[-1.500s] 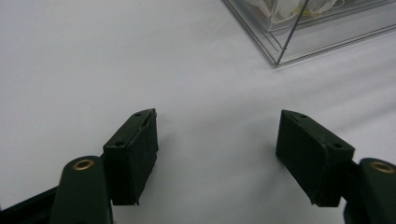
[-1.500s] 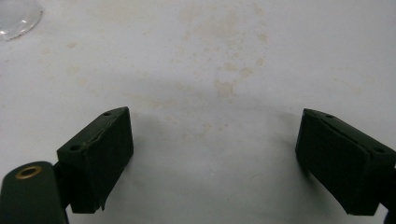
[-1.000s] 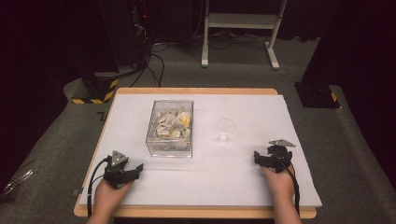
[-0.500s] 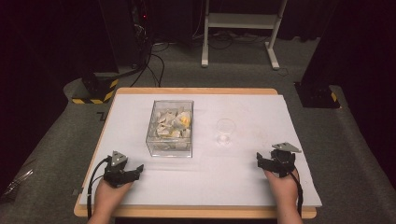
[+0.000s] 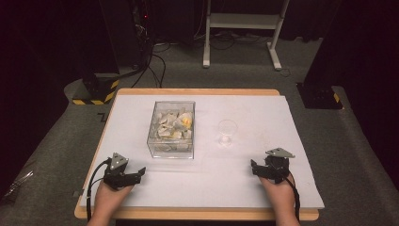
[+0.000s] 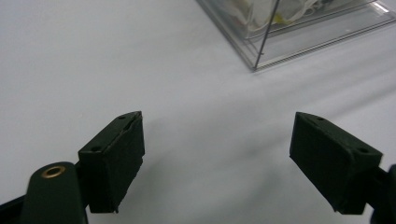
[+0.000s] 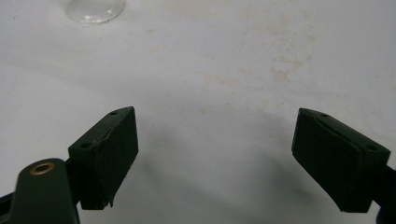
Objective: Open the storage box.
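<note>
The left gripper (image 5: 134, 173), low left in the high view, has just been spreading its jaws, nothing between them; the right gripper (image 5: 258, 168), low right, gapes empty too. Beyond them, mid-frame on the white table cover (image 5: 244, 188), stand a clear square plastic box of crumpled pale wrappers (image 5: 171, 128) and, just right of it, a small clear glass cup (image 5: 227, 132).

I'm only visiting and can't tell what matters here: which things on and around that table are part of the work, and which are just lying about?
Part of the work:
- clear box of pale pieces
- small clear glass
- left gripper, open, empty
- right gripper, open, empty

Just lying about:
- white stand behind the table
- floor cables
- striped black-and-yellow base
</note>
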`<state>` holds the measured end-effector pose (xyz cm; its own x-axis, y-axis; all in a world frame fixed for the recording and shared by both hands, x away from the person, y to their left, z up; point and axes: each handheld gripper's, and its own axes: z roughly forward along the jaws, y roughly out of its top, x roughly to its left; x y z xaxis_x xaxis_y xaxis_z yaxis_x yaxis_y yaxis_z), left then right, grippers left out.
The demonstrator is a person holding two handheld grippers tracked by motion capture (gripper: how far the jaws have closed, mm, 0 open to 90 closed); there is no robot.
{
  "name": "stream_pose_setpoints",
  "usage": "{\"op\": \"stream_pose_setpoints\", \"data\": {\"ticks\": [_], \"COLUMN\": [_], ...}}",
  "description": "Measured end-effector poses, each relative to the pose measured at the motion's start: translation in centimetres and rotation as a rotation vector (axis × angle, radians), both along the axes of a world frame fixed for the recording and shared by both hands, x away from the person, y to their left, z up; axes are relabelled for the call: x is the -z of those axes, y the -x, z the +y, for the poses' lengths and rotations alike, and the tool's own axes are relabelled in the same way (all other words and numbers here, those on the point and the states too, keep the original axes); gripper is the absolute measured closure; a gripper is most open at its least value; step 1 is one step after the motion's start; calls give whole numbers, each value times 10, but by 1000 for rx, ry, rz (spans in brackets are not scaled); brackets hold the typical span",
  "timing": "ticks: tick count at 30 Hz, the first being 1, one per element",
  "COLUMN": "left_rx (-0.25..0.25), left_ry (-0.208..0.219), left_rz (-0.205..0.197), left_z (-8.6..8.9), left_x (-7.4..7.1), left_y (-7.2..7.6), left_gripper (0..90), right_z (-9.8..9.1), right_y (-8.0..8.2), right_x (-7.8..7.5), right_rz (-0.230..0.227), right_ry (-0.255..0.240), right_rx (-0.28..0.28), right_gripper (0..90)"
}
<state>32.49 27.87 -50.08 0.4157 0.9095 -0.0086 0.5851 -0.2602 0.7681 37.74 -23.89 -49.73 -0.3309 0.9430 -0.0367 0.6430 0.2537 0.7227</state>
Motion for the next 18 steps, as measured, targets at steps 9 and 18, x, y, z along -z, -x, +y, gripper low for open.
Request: {"op": "stream_pose_setpoints", "data": {"ticks": [9, 18], "left_rx": [77, 116], "left_ry": [-24, 38], "left_rz": [7, 23], "left_z": [-20, -36], "left_x": [-8, -20], "left_y": [-2, -2], "left_gripper": [146, 146], "right_z": [2, 3], "right_y": [-3, -3], "right_x": [6, 7], "right_rz": [26, 24], "right_ry": [-12, -7], "right_rx": [-8, -7], "right_gripper": [162, 161]}}
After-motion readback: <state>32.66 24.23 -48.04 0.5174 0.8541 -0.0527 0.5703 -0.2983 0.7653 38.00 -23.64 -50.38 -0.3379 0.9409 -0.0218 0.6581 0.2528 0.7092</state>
